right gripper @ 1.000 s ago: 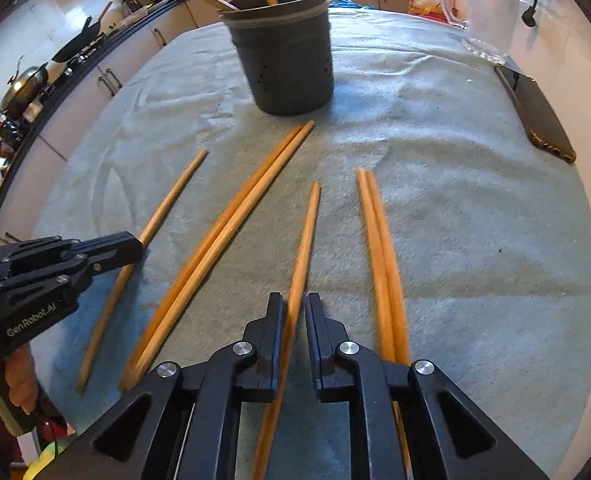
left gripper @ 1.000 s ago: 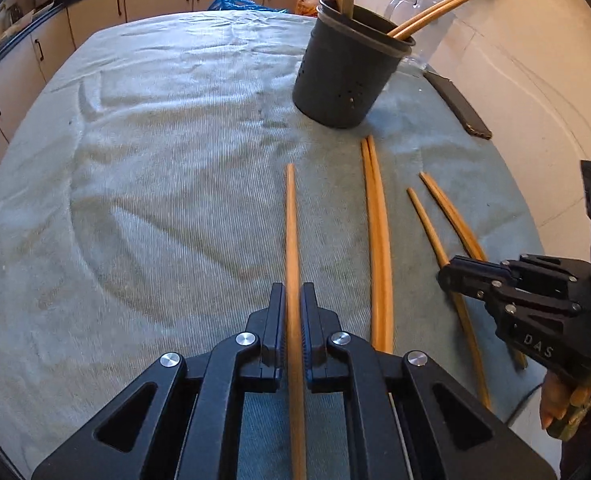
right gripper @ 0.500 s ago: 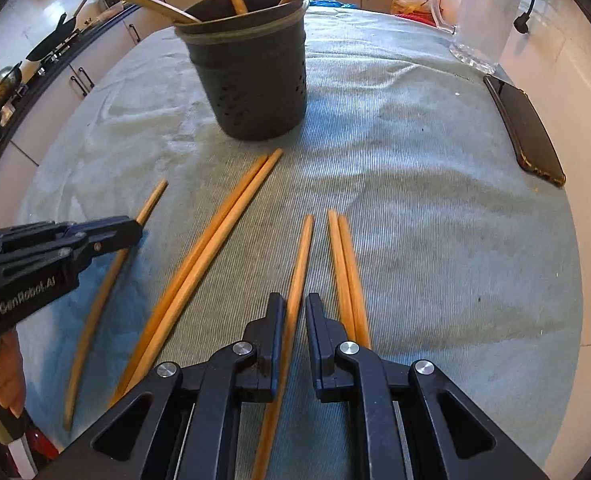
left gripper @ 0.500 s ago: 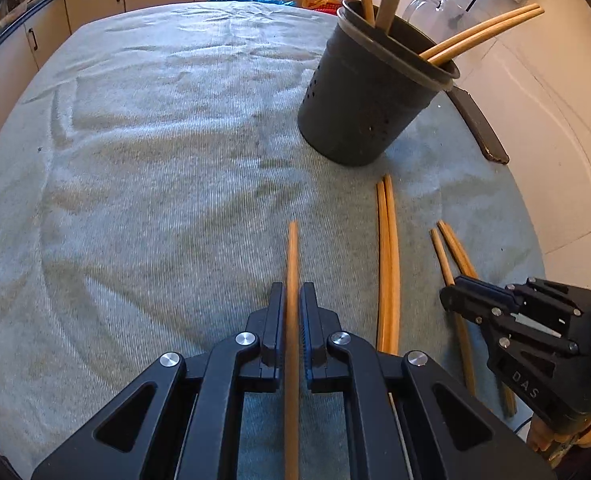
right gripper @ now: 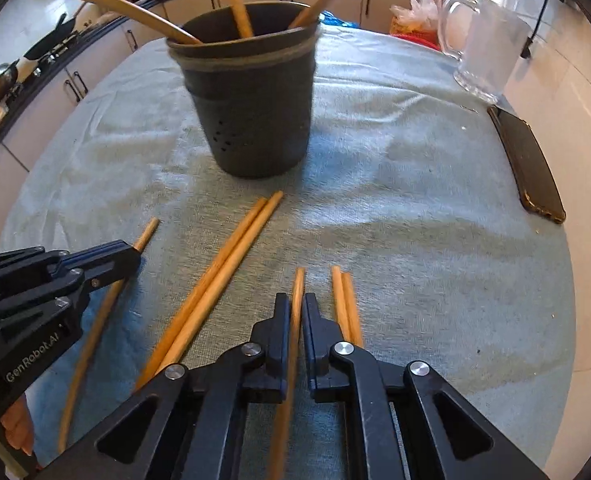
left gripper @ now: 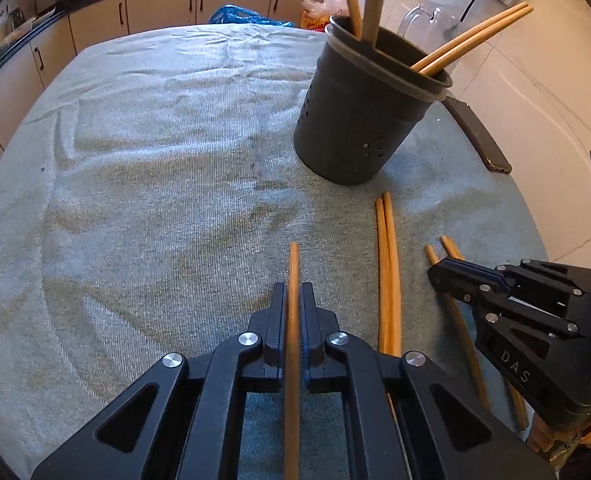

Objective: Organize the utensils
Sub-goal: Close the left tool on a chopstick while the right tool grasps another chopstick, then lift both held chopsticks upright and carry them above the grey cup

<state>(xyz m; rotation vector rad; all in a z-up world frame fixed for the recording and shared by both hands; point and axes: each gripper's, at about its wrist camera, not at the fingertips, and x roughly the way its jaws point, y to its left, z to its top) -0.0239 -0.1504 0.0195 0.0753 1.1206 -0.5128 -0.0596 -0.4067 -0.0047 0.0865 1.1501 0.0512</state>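
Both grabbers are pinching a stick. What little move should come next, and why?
Probably lift and carry them toward the dark cup. The left gripper is shut on one chopstick, the right gripper on another chopstick, both still low over the towel. The cup stands just ahead and already holds sticks, so theirs likely belong there.

Towel-covered table [left gripper: 143, 168] w/ holder [left gripper: 359, 120], chopsticks [left gripper: 387, 264], phone [right gripper: 529, 164].

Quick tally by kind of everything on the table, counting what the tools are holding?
Chopsticks gripped: 2
Chopsticks lying loose: 4
Sticks in holder: 4
Holder: 1
Phone: 1
Glass pitcher: 1
Total: 13
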